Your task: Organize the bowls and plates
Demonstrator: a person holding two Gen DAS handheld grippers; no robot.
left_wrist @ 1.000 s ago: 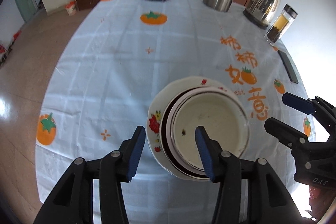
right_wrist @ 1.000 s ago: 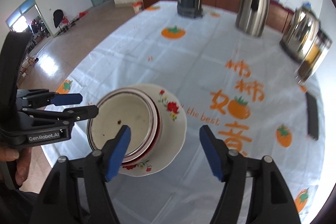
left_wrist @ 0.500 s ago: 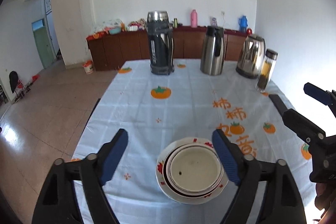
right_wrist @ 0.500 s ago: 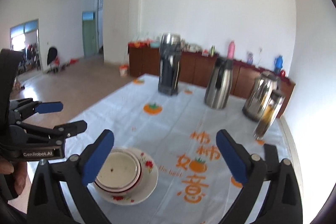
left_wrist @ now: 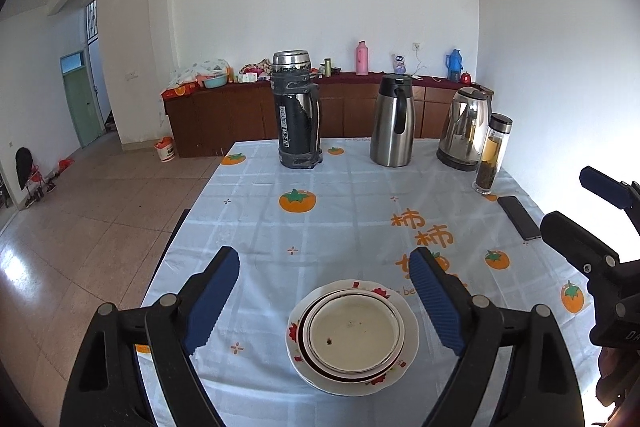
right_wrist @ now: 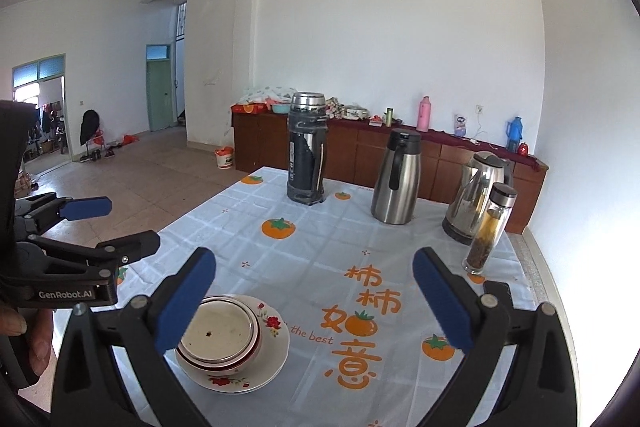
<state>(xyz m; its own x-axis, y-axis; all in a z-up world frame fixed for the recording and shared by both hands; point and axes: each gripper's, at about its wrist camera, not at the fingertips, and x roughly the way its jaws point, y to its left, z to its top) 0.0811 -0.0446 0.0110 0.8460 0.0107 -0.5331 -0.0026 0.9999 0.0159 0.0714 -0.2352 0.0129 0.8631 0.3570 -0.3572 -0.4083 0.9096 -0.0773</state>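
Observation:
White bowls (left_wrist: 354, 334) are nested in a stack on a flower-patterned plate (left_wrist: 409, 329) near the front edge of the table; the stack also shows in the right wrist view (right_wrist: 218, 333) on the plate (right_wrist: 276, 339). My left gripper (left_wrist: 325, 297) is open and empty, raised above and behind the stack. My right gripper (right_wrist: 314, 301) is open and empty, raised to the right of the stack. Each gripper shows in the other's view: the right one (left_wrist: 580, 203) and the left one (right_wrist: 116, 223).
The table has a white cloth with orange fruit prints (left_wrist: 298, 201). At the far end stand a dark thermos (left_wrist: 297, 111), a steel carafe (left_wrist: 393, 121), a kettle (left_wrist: 466, 129) and a tea bottle (left_wrist: 491, 155). A phone (left_wrist: 519, 218) lies at the right edge.
Both grippers have lifted up and back from the bowl stack and tilted toward level. Their jaws have opened wider. The stack has stayed in place.

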